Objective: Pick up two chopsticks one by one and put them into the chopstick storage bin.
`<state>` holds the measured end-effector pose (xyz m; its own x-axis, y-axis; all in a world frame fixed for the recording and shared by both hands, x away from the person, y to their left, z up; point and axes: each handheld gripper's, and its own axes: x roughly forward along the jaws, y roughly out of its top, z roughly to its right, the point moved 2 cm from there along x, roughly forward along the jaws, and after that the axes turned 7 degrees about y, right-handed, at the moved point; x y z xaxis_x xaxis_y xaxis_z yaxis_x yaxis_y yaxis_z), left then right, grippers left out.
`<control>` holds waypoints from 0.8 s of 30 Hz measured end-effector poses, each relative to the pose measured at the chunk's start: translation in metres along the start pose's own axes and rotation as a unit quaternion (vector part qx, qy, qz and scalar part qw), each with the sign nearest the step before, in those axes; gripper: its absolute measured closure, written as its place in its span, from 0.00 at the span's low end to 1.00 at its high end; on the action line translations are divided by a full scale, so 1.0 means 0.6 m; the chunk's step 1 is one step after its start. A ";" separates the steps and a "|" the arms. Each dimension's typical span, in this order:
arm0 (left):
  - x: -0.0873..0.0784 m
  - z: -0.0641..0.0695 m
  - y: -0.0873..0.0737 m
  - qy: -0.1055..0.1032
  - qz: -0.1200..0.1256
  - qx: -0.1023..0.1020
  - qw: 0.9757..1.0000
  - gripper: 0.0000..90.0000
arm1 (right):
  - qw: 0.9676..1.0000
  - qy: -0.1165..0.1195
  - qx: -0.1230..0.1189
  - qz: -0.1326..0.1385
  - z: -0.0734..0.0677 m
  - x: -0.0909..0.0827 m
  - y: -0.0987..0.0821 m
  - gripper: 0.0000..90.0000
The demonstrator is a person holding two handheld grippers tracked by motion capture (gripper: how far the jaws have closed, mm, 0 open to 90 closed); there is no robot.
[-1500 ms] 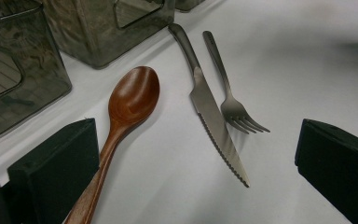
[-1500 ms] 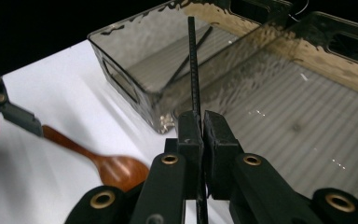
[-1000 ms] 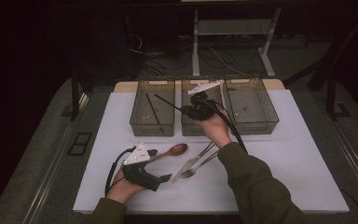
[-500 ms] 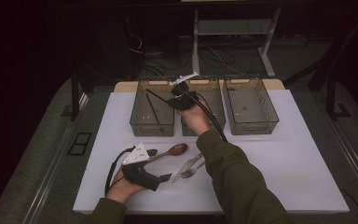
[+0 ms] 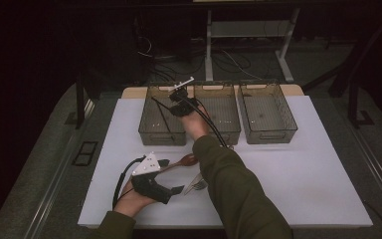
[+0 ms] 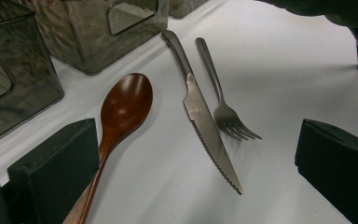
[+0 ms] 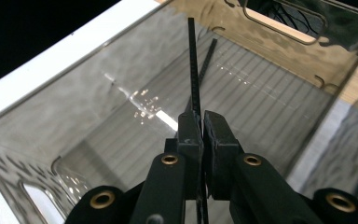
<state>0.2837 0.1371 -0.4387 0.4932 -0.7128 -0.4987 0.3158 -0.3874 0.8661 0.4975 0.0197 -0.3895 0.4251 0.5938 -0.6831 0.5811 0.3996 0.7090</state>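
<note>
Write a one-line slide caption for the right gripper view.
Right hand-held gripper shut on a black chopstick, over a clear bin.

Lab: dark room, cabled floor (image 5: pixel 189 59), test table (image 5: pixel 328 189)

The spoon (image 6: pixel 121 112) looks like glossy dark-stained wood, while the knife (image 6: pixel 205 116) and fork (image 6: pixel 223 107) are brushed metal with a dull shine and the knife's edge is serrated. The bins (image 7: pixel 121 140) are smoky see-through plastic, pretty shiny, with ribbed floors, sitting on a matt white table top (image 5: pixel 303 164). The chopstick (image 7: pixel 194 65) is matt black with a ridged surface, clamped between the right gripper (image 7: pixel 203 128)'s matt black pads.
</note>
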 end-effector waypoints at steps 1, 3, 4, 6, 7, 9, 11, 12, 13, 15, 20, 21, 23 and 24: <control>0.000 0.000 0.000 0.000 0.000 0.000 1.000 0.00 | 1.000 0.001 -0.003 -0.001 -0.002 0.003 0.002 0.94; 0.000 0.000 0.000 -0.001 0.001 0.000 1.000 0.00 | 1.000 -0.003 -0.008 0.000 -0.006 0.005 0.006 0.93; -0.001 -0.001 0.000 0.000 0.000 0.000 1.000 0.00 | 1.000 -0.002 -0.010 0.006 -0.007 0.005 0.007 0.89; -0.001 -0.001 0.000 0.000 0.001 0.000 1.000 0.00 | 1.000 0.001 -0.009 0.011 -0.007 0.003 0.009 0.84; -0.001 -0.002 0.000 0.000 0.001 0.000 1.000 0.00 | 1.000 0.001 -0.011 0.012 -0.007 0.002 0.010 0.83; -0.001 -0.001 0.000 0.000 0.001 0.000 1.000 0.00 | 1.000 0.003 -0.012 0.014 -0.005 -0.002 0.009 0.80; -0.001 -0.001 0.000 0.000 0.000 0.000 1.000 0.00 | 1.000 0.009 -0.008 0.015 -0.003 -0.007 0.010 0.76; -0.001 -0.001 0.000 0.000 0.000 0.001 1.000 0.00 | 1.000 0.014 -0.009 0.017 -0.003 -0.009 0.010 0.75; -0.001 -0.001 0.000 0.000 0.000 0.001 1.000 0.00 | 1.000 0.014 -0.012 0.018 -0.003 -0.012 0.009 0.73; -0.001 -0.001 0.000 0.000 0.000 0.002 1.000 0.00 | 0.999 0.028 -0.010 0.021 -0.004 -0.018 0.009 0.70; -0.001 -0.001 0.000 0.001 0.001 0.003 1.000 0.00 | 0.999 0.041 -0.022 0.026 -0.007 -0.036 0.002 0.58; -0.001 -0.001 0.000 0.001 0.000 0.004 1.000 0.00 | 0.998 0.045 -0.024 0.032 -0.007 -0.041 0.000 0.57; 0.000 0.000 -0.001 0.001 0.000 0.002 1.000 0.00 | 0.997 0.056 -0.025 0.041 -0.006 -0.052 -0.004 0.54; 0.001 0.000 -0.001 0.000 -0.001 0.002 1.000 0.00 | 0.996 0.064 -0.027 0.048 -0.006 -0.058 -0.006 0.53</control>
<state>0.2837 0.1370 -0.4393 0.4920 -0.7121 -0.5008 0.3135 -0.3917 0.8650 0.4782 0.0005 -0.3677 0.3827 0.7140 -0.5862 0.5024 0.3716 0.7807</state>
